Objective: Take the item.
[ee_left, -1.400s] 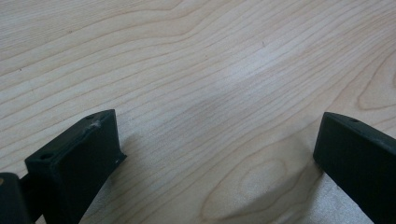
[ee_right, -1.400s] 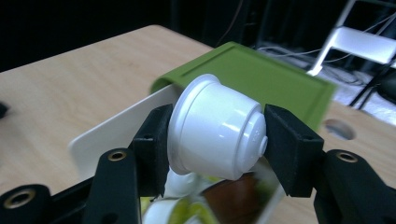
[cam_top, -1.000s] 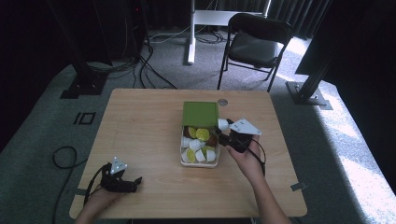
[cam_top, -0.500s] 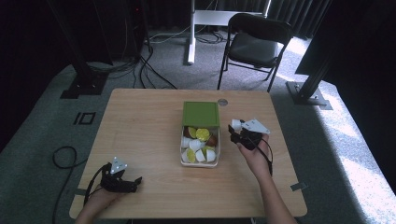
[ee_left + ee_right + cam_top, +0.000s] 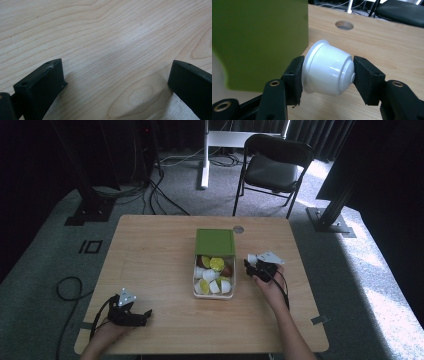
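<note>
Change: my right gripper point(image 5: 250, 265) has come away from the clear container point(image 5: 195, 292) since a second ago and now sits on the table point(image 5: 150, 250) just beside the container's right wall, carrying a white coffee capsule point(image 5: 328, 71).
Meaning: I judge one capsule has been taken out of the container (unloading seems to be the work in hand), and the next call is where to set it down.
Right jaws: pinching the capsule end to end, rim against one jaw and the small domed base against the other; the capsule lies on its side, clear of the tabletop.
Left gripper point(image 5: 142, 316): resting near the table's front left corner, well apart from the container; jaws spread wide over bare wood, holding nothing.
Count, capsules in the container: roughly nine by my reading, in white, lime-green and brown (they overlap, so I cannot give an exact figure).
Count, capsules out: one, the one held.
Count, containers: one, with one green lid point(image 5: 215, 241) over its far end.
Count, grippers: two.
</note>
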A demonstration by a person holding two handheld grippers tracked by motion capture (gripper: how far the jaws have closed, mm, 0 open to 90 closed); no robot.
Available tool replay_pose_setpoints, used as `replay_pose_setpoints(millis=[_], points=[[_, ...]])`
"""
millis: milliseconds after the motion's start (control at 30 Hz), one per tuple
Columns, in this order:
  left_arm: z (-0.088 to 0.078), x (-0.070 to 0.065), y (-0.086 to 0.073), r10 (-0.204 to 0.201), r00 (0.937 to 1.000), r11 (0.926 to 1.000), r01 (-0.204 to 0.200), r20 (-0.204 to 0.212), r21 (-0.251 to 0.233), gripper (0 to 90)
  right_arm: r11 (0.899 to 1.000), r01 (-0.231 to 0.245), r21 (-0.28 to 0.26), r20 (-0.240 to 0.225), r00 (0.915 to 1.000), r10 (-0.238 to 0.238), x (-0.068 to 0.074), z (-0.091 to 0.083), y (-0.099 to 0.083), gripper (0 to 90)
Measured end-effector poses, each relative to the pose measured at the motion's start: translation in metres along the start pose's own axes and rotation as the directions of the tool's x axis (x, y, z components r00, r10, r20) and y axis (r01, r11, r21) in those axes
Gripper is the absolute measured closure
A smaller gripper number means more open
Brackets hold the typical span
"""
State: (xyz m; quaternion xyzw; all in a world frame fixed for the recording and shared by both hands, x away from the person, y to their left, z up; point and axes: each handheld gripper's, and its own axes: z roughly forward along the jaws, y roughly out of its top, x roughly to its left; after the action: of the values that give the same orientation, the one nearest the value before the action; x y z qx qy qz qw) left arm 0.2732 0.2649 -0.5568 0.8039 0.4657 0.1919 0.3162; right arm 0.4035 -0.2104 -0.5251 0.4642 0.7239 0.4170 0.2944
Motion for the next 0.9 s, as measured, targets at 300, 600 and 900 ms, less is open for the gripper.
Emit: replay_pose_setpoints(millis=[300,600,900], points=[[0.0,0.0,0.0,0.0,1.0,1.0,0.0,0.0,0.0,1.6,1.0,-0.018,0.026,0.007,0.9998,0.018,-0.005,0.012,-0.008,44.6],[0.0,0.0,0.0,0.0,1.0,1.0,0.0,0.0,0.0,1.6,0.997,-0.039,0.062,0.002,0.9992,0.039,-0.007,0.021,-0.017,44.6],[0.0,0.0,0.0,0.0,1.0,1.0,0.0,0.0,0.0,1.6,0.996,-0.045,0.078,-0.003,0.999,0.045,-0.009,0.023,-0.021,44.1]])
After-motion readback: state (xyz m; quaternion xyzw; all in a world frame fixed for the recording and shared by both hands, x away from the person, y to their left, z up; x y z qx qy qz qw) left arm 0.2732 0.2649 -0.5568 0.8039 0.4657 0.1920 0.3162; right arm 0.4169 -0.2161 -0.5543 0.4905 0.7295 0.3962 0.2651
